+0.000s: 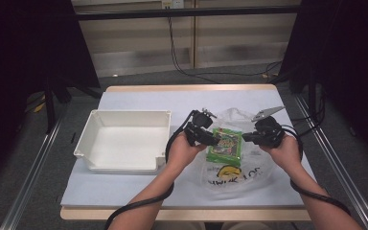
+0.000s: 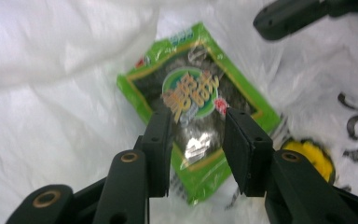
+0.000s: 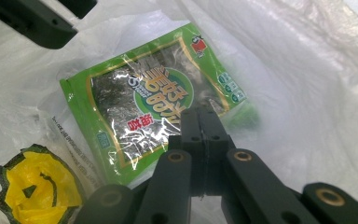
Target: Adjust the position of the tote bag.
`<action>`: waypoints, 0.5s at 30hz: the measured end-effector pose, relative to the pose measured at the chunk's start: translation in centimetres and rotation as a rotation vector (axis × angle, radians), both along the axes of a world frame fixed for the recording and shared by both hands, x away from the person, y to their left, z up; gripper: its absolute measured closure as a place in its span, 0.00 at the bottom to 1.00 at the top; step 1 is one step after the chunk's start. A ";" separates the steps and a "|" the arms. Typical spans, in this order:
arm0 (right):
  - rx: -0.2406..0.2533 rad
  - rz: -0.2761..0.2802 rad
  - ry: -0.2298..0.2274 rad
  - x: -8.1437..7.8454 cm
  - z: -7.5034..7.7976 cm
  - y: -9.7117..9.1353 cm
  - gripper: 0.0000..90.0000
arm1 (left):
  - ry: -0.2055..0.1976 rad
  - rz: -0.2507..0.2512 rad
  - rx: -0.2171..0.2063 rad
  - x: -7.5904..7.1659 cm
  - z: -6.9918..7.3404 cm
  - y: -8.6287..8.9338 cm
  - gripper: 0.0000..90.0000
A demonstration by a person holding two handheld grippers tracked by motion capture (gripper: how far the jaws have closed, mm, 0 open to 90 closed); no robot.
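Two grippers over green snack pkt on plastic bag, mid desk. Left gripper jaws apart, nothing between. Right gripper clamped; thin bag film possibly pinched, hard to tell. Bag print partly cut off.

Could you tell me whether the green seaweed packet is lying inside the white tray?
No, the green seaweed packet lies on the clear plastic bag to the right of the white tray.

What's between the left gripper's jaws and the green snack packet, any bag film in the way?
Nothing visible. The green snack packet lies on top of the white plastic bag, its face uncovered. The left gripper hangs over it, jaws parted, pads off it, no film between them.
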State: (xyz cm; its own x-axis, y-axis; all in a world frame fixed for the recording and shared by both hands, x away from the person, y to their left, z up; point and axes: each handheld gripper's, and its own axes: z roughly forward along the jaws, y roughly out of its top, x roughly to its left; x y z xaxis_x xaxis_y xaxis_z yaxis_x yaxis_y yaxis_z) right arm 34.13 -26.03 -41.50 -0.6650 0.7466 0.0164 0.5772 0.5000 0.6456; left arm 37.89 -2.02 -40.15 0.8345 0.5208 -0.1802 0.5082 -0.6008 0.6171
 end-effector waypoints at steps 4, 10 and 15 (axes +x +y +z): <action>0.001 0.003 0.003 0.5 0.0 0.0 1.00 | -0.025 0.047 -0.021 1.3 0.4 -0.9 0.72; -0.008 -0.006 0.030 1.4 -0.6 0.0 1.00 | -0.028 0.073 -0.005 3.6 0.2 -2.1 0.77; -0.001 -0.031 0.039 2.1 -1.4 -0.6 1.00 | -0.010 0.131 -0.005 5.2 -0.7 -2.1 0.91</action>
